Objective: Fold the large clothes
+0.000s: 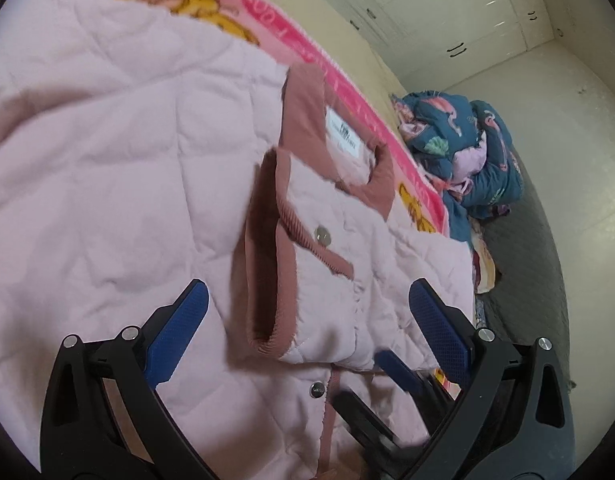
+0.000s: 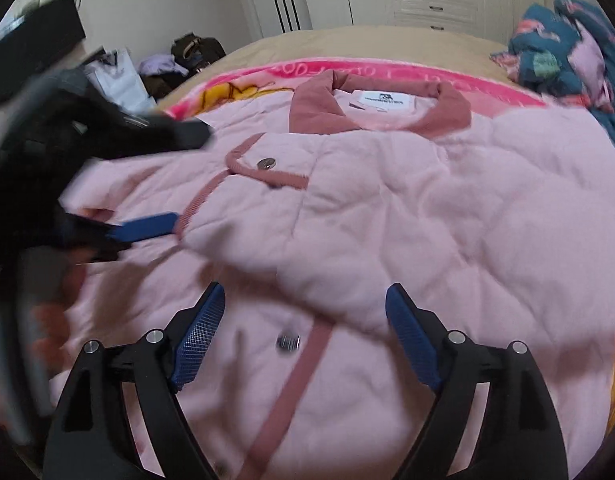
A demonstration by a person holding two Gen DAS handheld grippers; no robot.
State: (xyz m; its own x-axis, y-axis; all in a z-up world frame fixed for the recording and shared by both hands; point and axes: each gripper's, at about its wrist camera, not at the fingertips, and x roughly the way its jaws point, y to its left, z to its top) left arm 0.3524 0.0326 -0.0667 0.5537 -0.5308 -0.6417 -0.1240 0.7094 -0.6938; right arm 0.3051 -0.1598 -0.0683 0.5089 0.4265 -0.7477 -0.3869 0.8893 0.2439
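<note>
In the left wrist view, the pink quilted jacket [image 1: 119, 168] fills the frame from nine o'clock through the centre, lying on a pink cartoon blanket [image 1: 235, 12] that edges it from eleven to one o'clock. The left gripper [image 1: 307, 316] hangs just above it at six o'clock, blue pads spread wide, released, with the sleeve cuff [image 1: 263, 264] lying between them but unpinched. The dusty-rose collar [image 1: 307, 112] with its white label [image 1: 343, 136] sits just past centre toward one o'clock, and a heap of teal patterned bedding [image 1: 467, 148] lies at three o'clock, with white wardrobes [image 1: 447, 12] beyond at one o'clock. In the right wrist view, the left gripper appears blurred at nine o'clock, one blue pad reaching the folded sleeve. The jacket covers the middle, collar at twelve o'clock, a snap button [image 2: 266, 163] just left of centre. The right gripper [image 2: 303, 320] at six o'clock stands released, jaws wide, nothing clamped, above the rose placket [image 2: 295, 376].
</note>
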